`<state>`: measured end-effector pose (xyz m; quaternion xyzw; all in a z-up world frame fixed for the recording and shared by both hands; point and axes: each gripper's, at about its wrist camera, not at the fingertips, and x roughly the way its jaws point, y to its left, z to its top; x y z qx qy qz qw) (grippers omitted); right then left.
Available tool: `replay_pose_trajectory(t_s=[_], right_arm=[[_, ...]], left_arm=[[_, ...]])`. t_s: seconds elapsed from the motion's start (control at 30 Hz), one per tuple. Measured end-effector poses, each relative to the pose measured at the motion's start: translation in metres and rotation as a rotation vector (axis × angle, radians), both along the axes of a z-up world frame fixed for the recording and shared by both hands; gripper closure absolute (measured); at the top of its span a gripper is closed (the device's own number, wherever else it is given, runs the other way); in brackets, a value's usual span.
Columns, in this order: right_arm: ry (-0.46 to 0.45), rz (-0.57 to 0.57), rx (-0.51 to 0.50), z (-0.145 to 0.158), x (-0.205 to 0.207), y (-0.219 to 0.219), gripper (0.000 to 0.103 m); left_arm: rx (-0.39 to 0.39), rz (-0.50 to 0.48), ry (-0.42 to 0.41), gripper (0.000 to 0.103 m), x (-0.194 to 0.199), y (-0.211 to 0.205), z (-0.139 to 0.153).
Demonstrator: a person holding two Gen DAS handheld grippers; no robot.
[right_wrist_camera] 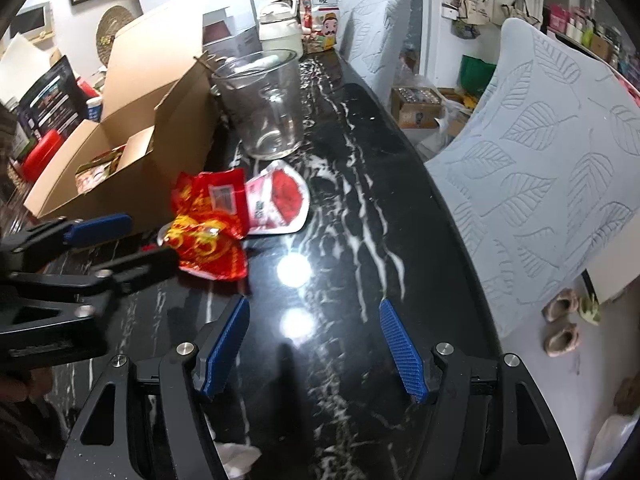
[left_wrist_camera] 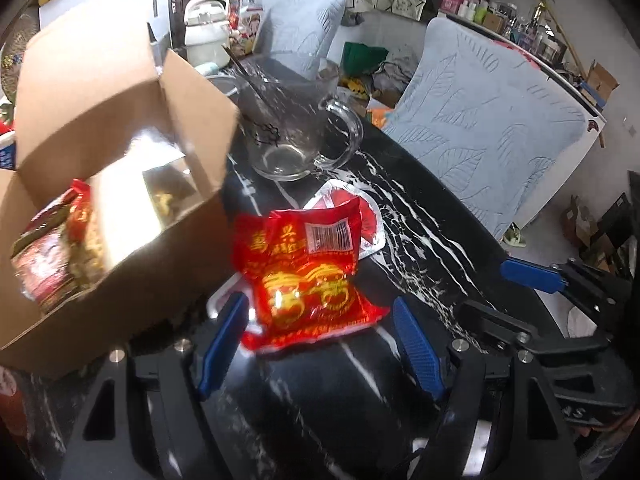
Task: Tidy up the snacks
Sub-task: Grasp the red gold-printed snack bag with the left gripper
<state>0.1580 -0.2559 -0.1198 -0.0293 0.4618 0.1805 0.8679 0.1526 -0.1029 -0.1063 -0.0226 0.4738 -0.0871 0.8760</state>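
Observation:
A crumpled red snack packet (left_wrist_camera: 304, 280) with gold print lies on the black marble table (left_wrist_camera: 420, 248), partly on top of a white-and-red packet (left_wrist_camera: 360, 216). My left gripper (left_wrist_camera: 320, 340) is open. The red packet's near end sits between its blue pads (left_wrist_camera: 224, 344), which do not press on it. Left of it stands an open cardboard box (left_wrist_camera: 120, 128) with several snack packets (left_wrist_camera: 52, 256) inside. My right gripper (right_wrist_camera: 314, 344) is open over bare table, to the right of the red packet (right_wrist_camera: 208, 232). The box (right_wrist_camera: 132, 120) and left gripper (right_wrist_camera: 132, 244) appear at the left of the right wrist view.
An empty glass pitcher (right_wrist_camera: 264, 108) stands behind the packets beside the box. Further back are a white kettle (right_wrist_camera: 280, 28) and a tall snack bag (right_wrist_camera: 320, 12). Two chairs with grey leaf-pattern covers (right_wrist_camera: 552, 152) line the table's right edge.

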Motion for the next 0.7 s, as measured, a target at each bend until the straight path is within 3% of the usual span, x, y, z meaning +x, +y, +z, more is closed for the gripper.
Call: replay_pose_trajectory(t_s=[0.17,0.4,0.7], right_arm=[[0.014,-0.010,0.005,-0.008,0.008,-0.009,0.035],[0.042,-0.039,0.004,-0.017,0.014,-0.018,0.035],[0.025,0.009,-0.003,-0.011,0.014,-0.006,0.035]], left_arm=[[0.025,0.029,0.038,0.029,0.016,-0.007,-0.017],[0.077,0.040,0.025,0.029,0.026,-0.012,-0.025],[0.139,0.032,-0.011,0.028,0.016,-0.014,-0.028]])
